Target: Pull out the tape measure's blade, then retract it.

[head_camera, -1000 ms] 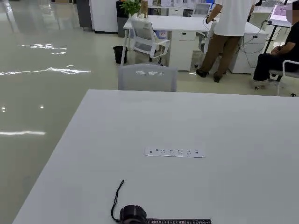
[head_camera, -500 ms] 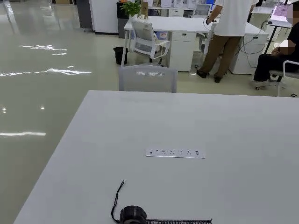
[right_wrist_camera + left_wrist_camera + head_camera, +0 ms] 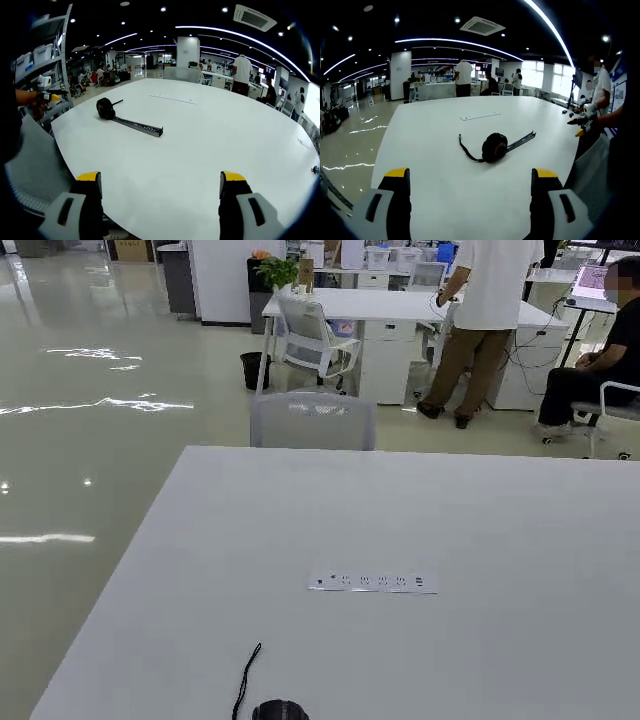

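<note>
Only the head camera has tilted up: the tape measure [image 3: 495,146] lies unmoved at the bench [image 3: 400,510] edge, blade [image 3: 137,126] still out, left gripper [image 3: 471,174] and right gripper [image 3: 161,176] wide and empty, so retraction is pending.

One tape measure [image 3: 280,710] at the head view's bottom edge, one socket strip [image 3: 372,582] mid-frame, one white table [image 3: 500,520]. Along the top: two empty chairs — grey chair [image 3: 312,420], white chair [image 3: 310,330] — and two people, standing person [image 3: 485,310], seated person [image 3: 600,360].
</note>
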### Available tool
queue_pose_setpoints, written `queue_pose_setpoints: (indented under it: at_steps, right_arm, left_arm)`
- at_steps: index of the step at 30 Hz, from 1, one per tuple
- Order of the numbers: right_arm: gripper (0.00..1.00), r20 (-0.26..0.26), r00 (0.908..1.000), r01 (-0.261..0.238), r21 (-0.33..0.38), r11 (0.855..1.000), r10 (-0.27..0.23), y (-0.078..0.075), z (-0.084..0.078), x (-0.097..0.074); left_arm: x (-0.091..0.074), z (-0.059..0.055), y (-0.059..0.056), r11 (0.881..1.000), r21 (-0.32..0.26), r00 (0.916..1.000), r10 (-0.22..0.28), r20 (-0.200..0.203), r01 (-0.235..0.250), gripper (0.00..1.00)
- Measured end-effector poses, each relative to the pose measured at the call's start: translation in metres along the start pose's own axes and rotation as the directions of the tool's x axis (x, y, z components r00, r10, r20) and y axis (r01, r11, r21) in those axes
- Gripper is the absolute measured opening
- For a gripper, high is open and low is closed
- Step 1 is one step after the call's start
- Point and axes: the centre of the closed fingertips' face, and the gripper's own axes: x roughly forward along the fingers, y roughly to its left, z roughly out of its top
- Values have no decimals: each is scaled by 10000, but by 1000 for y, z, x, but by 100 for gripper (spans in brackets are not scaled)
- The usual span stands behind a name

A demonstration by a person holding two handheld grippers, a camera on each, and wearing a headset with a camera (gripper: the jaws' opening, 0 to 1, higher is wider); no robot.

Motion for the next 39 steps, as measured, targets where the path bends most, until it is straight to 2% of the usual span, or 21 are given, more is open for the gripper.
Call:
queue_pose_setpoints:
  at_steps: [2,3,9,12,15,22,24,34,36,38,39]
  right_arm:
    - [100,-103,9999,-5,-429,9991,1,0,0,2]
    - [100,-205,9998,5,-527,9986,-15,0,0,4]
    - [99,-320,9993,-214,-522,9984,198,-2,6,10]
    - [98,-247,9992,-312,-547,9980,299,-2,10,13]
    - [97,-366,9984,-452,-638,9969,429,-3,9,19]
    - [96,-559,9964,-695,-1039,9921,640,-5,12,27]
    - [96,-580,9962,-709,-1055,9919,650,-7,14,28]
    - [95,-759,9932,-987,-1476,9841,882,-7,26,41]
    - [94,-804,9920,-1094,-1595,9811,976,-7,28,46]
    - [94,-888,9902,-1222,-1751,9769,1079,-6,31,51]
    - [94,-928,9894,-1268,-1791,9756,1116,-5,33,52]
  left_arm:
    - [2,2,-1,10000,9,10000,-23,-9,23,99]
    - [6,2,3,10000,-21,10000,-33,-35,33,99]
    - [15,12,7,9999,157,9999,56,114,-58,99]
    - [21,19,3,9997,227,9997,16,253,-21,99]
    - [28,30,-10,9995,279,9995,-144,290,136,99]
    - [41,28,-23,9992,276,9995,-298,79,296,99]
    - [45,32,-33,9992,243,9995,-308,41,307,99]
    - [52,17,-33,9999,-46,9997,-143,-195,142,99]
    - [54,15,-36,9999,-21,9996,-151,-232,150,99]
    - [61,18,-45,10000,-65,9996,-68,-291,66,99]
    - [62,18,-46,9999,-101,9995,-2,-304,-2,99]
